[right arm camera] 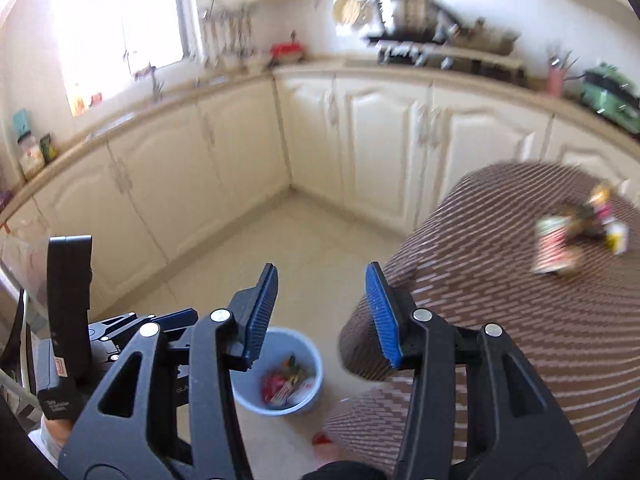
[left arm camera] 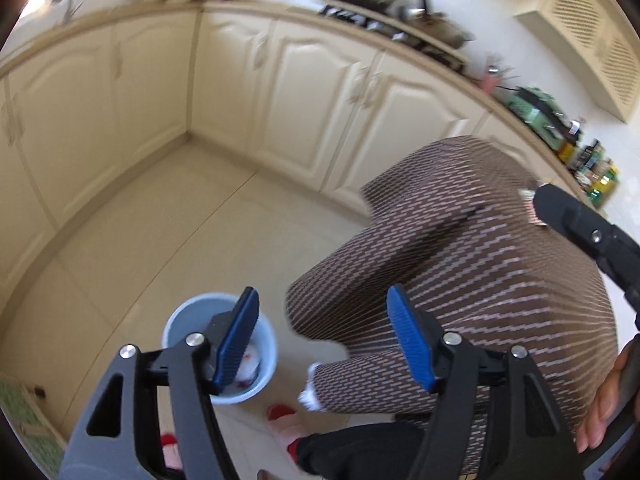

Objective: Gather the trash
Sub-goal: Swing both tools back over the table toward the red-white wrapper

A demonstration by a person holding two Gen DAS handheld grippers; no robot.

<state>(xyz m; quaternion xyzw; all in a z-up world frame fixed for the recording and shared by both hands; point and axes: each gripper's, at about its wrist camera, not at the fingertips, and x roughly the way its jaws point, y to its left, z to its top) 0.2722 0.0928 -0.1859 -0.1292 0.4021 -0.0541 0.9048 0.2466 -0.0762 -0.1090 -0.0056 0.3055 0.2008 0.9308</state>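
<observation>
both claws, left claw (left arm camera: pixel 322 338) and right claw (right arm camera: pixel 322 314), spread and empty; wrappers (right arm camera: pixel 576 236) on the surface (right arm camera: pixel 520 300) may slide off when nudged

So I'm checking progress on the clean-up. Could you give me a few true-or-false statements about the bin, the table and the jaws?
1. The bin stands on the floor. True.
2. The bin is empty. False: wrappers lie in it.
3. Trash remains on the table. True.
4. The right gripper holds a wrapper. False: its jaws are open, nothing between them.
5. The left gripper is shut. False: its jaws are open and empty.
</observation>
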